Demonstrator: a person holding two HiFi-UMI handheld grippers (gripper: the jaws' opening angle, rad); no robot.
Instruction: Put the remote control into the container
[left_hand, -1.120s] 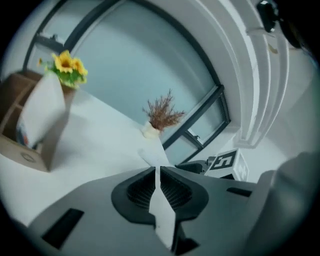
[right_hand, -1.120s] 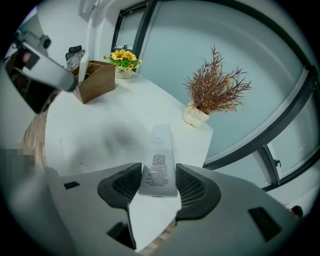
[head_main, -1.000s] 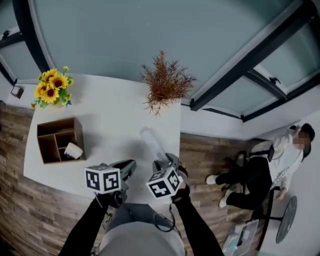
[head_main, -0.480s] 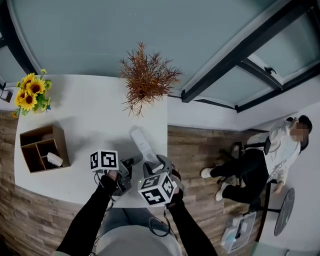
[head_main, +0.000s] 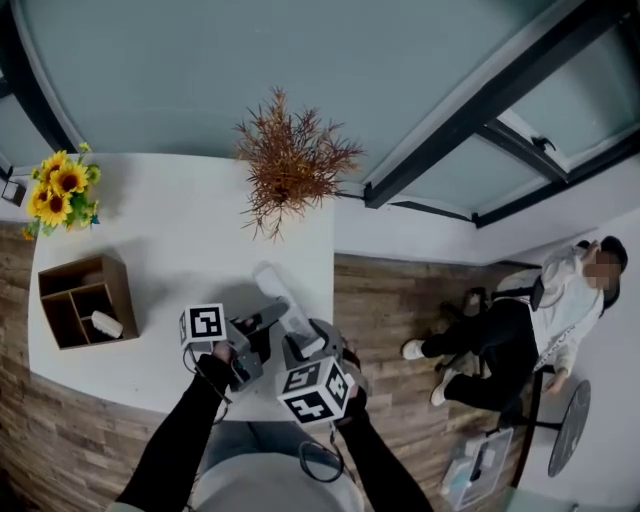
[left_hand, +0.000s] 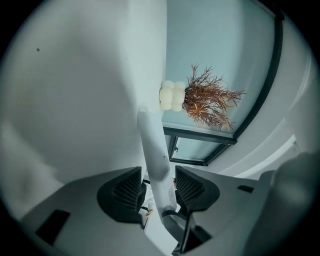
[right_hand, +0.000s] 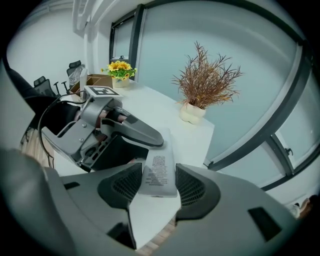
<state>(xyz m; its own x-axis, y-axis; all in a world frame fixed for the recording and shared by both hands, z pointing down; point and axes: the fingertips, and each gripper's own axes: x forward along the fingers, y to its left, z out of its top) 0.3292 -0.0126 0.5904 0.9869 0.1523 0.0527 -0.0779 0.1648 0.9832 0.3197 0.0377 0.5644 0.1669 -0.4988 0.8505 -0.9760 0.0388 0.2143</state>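
A long white remote control (head_main: 278, 295) sticks out over the white table (head_main: 180, 240), and my right gripper (head_main: 300, 345) is shut on its near end. In the right gripper view the remote (right_hand: 159, 170) lies label side up between the pads. My left gripper (head_main: 265, 322) comes in level from the left, and its jaws have just been opening. In the left gripper view the remote (left_hand: 156, 160) passes edge-on between the open jaws with a gap at one side. The wooden compartment container (head_main: 60, 280) stands at the table's far left with a small white object (head_main: 105, 323) inside.
Sunflowers (head_main: 62, 190) stand at the back left corner and a dried plant in a white vase (head_main: 290, 160) at the back edge. The table's right edge lies just beyond the grippers, over wooden floor. A person sits on a chair (head_main: 520, 340) at the right.
My left gripper has moved right to the remote, rolled and gone from shut to open around it. The right gripper keeps its grip and has hardly moved.
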